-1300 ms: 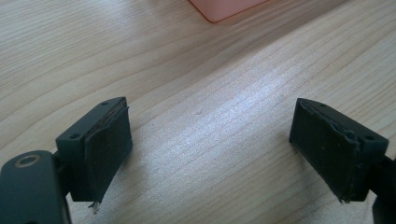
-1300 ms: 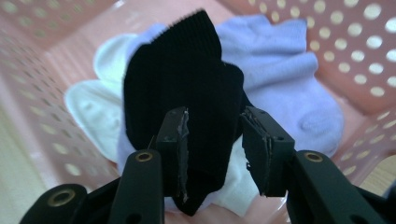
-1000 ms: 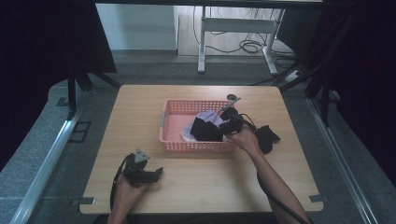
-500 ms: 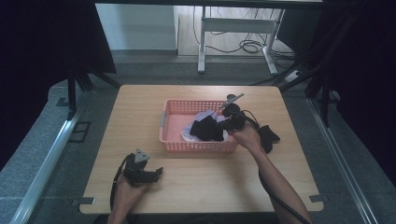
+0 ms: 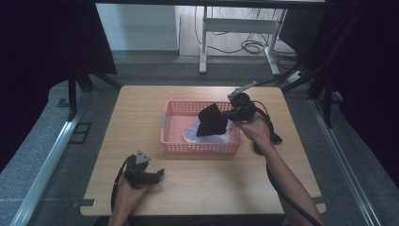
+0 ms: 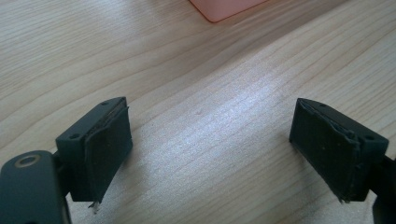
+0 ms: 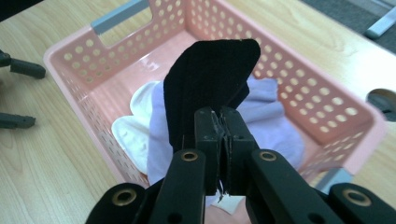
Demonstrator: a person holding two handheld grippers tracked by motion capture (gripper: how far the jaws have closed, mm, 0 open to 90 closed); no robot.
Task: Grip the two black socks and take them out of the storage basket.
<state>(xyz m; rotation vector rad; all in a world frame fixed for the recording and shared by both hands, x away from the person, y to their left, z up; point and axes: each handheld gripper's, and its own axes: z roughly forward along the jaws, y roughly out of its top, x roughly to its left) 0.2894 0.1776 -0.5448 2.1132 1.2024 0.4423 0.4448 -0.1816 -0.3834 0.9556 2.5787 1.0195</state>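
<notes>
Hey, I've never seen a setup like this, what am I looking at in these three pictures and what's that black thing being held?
A person sits at a wooden table with a handheld two-jaw gripper in each hand. The high view looks down from above. The other two pictures come from cameras riding on the grippers, looking along their black jaws. The right gripper is shut on a black cloth, held up over a pink basket that also holds a lavender cloth and a white cloth. The left gripper rests near the table's front edge with its jaws open and nothing between them.
</notes>
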